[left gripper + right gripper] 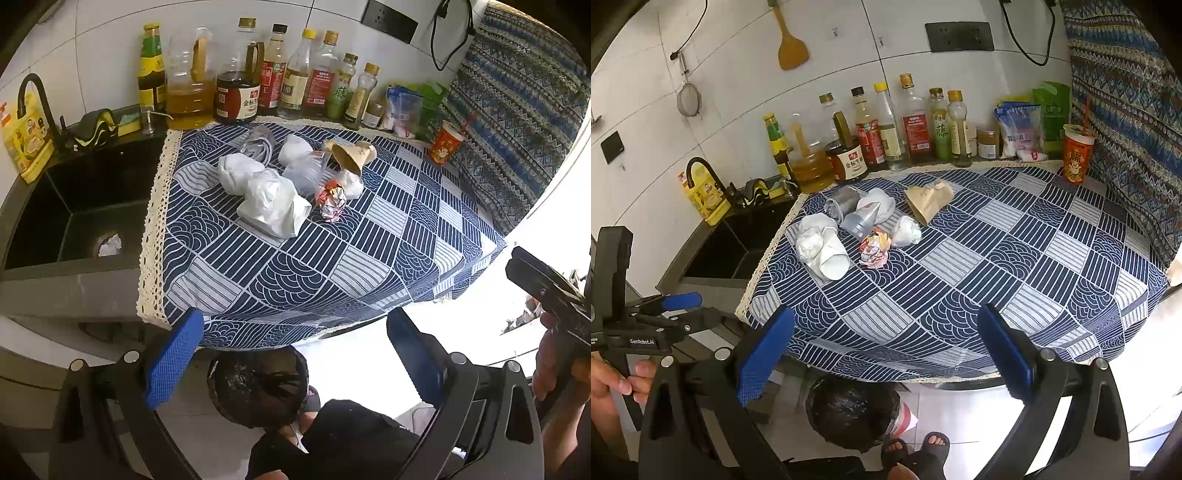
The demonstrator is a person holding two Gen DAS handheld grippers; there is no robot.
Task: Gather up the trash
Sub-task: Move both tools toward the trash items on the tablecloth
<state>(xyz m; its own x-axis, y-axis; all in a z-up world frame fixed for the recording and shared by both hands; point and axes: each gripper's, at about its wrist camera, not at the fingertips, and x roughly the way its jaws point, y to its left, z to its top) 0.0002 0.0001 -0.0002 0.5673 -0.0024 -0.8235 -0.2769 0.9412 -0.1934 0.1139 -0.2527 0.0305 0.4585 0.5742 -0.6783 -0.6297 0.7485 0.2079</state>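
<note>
A pile of trash lies on the blue patterned tablecloth (369,258): crumpled white paper wads (240,173), a white paper cup on its side (273,210), a crushed clear plastic bottle (306,171), a red and silver foil wrapper (332,201) and a brown paper bag (352,155). The same pile shows in the right wrist view, with the cup (831,260), wrapper (874,246) and bag (929,199). A bin lined with a black bag (258,384) (853,415) stands on the floor below the table edge. My left gripper (295,354) and my right gripper (886,354) are open and empty, held above the bin, short of the table edge.
Sauce and oil bottles (236,74) line the back wall. A black sink (74,210) with a tap lies left of the cloth. A red paper cup with a straw (445,146) stands at the back right. Sandalled feet (923,450) are on the floor.
</note>
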